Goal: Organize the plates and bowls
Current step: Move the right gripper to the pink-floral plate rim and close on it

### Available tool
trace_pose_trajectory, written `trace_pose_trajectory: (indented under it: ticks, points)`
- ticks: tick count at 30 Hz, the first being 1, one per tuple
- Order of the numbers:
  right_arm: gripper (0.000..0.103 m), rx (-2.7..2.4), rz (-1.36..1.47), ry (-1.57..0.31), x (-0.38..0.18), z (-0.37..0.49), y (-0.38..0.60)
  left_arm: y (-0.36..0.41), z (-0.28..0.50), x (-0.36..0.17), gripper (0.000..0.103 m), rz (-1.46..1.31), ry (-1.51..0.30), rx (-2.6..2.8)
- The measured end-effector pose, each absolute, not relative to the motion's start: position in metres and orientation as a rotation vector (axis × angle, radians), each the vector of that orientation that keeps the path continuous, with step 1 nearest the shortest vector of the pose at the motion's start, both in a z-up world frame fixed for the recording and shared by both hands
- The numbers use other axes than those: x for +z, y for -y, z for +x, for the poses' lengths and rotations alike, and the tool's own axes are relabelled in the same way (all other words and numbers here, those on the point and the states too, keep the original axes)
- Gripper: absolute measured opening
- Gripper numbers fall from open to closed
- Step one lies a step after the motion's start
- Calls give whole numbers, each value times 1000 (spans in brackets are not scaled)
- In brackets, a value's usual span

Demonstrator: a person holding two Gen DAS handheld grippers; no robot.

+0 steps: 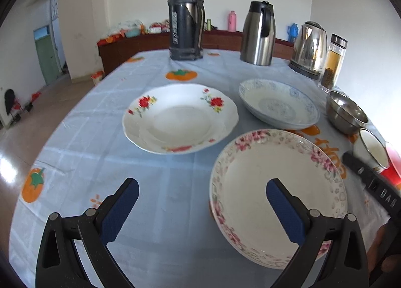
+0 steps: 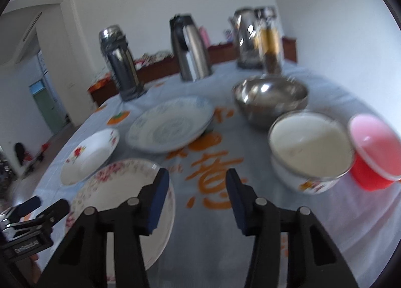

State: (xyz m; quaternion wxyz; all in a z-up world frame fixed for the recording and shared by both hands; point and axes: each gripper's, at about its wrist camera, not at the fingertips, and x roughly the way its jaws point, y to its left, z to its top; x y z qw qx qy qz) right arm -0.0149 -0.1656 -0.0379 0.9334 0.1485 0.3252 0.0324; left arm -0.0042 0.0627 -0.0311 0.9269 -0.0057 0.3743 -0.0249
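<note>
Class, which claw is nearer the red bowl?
Right. The right claw hangs over the cloth just left of the red bowl; the left claw sits beyond the pink-flowered plate.

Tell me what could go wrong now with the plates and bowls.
1. The pink-flower plate lies partly under the right finger of the left tool; lowering could knock its rim.
2. The white bowl, red bowl and steel bowl crowd together; reaching for one may bump another.
</note>
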Motion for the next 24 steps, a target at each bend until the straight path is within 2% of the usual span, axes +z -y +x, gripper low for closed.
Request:
trace_pose_trajectory:
  ticks: [3,6,10,13,17,19,24]
  points:
    - [50,120,331,-731,-45,-15,162,-60,-1,-35,102,-16,-796,-70]
    - [50,145,293,-732,-46,-20,152,-57,0,-38,96,-10,-817,-79]
    - [50,170,276,-763,-48,-22,147,-55,4,-43,77,-8,-860,-94]
    - [50,171,274,-794,-53,-21,145,-54,5,-47,70,-9,-879,-94]
    - [42,190,284,-844,-60,-18,142,-51,8,-52,41,-10,-914,-119]
    - [38,199,285,-860,-63,-16,140,-50,10,-56,34,-19,-932,-131]
    - [29,186,256,-858,-63,-16,136,-49,8,-57,32,-17,-929,-132]
